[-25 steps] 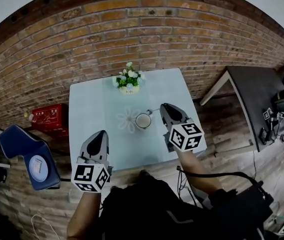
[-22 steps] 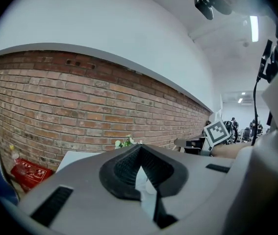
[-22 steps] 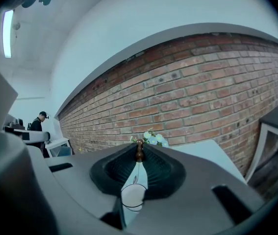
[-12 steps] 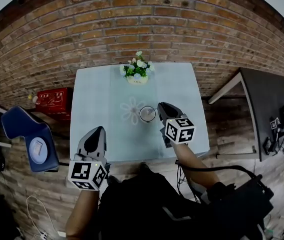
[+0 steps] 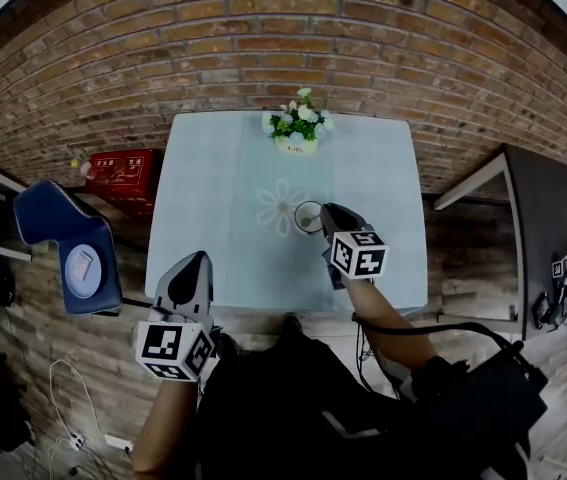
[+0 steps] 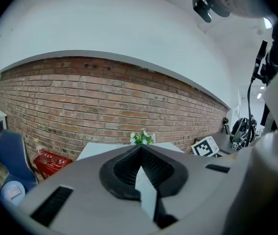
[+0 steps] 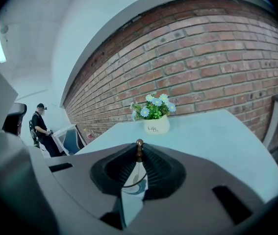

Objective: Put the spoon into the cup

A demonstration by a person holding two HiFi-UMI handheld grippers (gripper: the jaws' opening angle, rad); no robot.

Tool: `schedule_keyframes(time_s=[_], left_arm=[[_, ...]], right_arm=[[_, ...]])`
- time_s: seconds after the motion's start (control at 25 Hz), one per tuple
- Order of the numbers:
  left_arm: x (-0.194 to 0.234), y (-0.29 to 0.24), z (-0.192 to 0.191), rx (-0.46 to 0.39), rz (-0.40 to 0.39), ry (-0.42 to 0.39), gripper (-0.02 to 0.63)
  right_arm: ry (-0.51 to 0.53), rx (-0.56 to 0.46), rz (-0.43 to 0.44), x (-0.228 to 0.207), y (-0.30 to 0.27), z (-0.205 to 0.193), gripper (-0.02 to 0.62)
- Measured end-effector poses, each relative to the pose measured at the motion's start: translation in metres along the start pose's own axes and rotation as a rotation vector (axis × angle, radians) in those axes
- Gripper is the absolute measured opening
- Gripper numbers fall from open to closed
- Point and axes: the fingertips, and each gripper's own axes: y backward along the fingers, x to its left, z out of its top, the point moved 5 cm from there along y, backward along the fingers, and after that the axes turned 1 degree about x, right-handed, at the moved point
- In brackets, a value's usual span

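Thin brown-knobbed spoon [image 7: 139, 146] upright at the round, dark-rimmed cup [image 5: 307, 218].

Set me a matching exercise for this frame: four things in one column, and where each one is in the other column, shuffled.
Things
1. spoon
2. cup
3. flower pot
4. red box

Places
A. at the far edge of the table
B. off the table, to its left
C. clamped in the right tool
D. near the table's middle, right at the right tool's tips

Pairs: 1-C, 2-D, 3-A, 4-B
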Motion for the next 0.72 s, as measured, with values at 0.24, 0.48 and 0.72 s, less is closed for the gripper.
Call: schedule_keyframes(time_s=[0.24,0.48,0.72], left_arm=[[0.002,0.008,-0.001,-0.001,0.026,0.000,0.007],[0.003,0.012,-0.002,-0.003,0.042,0.010,0.006],[0.002,0.014,-0.004,-0.002,0.047,0.014,0.008]], right_arm=[[-0.001,0.018,-0.001,-0.002,-0.010,-0.013,0.051],[-0.012,0.014,-0.023,-0.008,-0.010,-0.013,0.051],[0.021,0.017,-0.026,-0.014,-0.013,-0.022,0.054]])
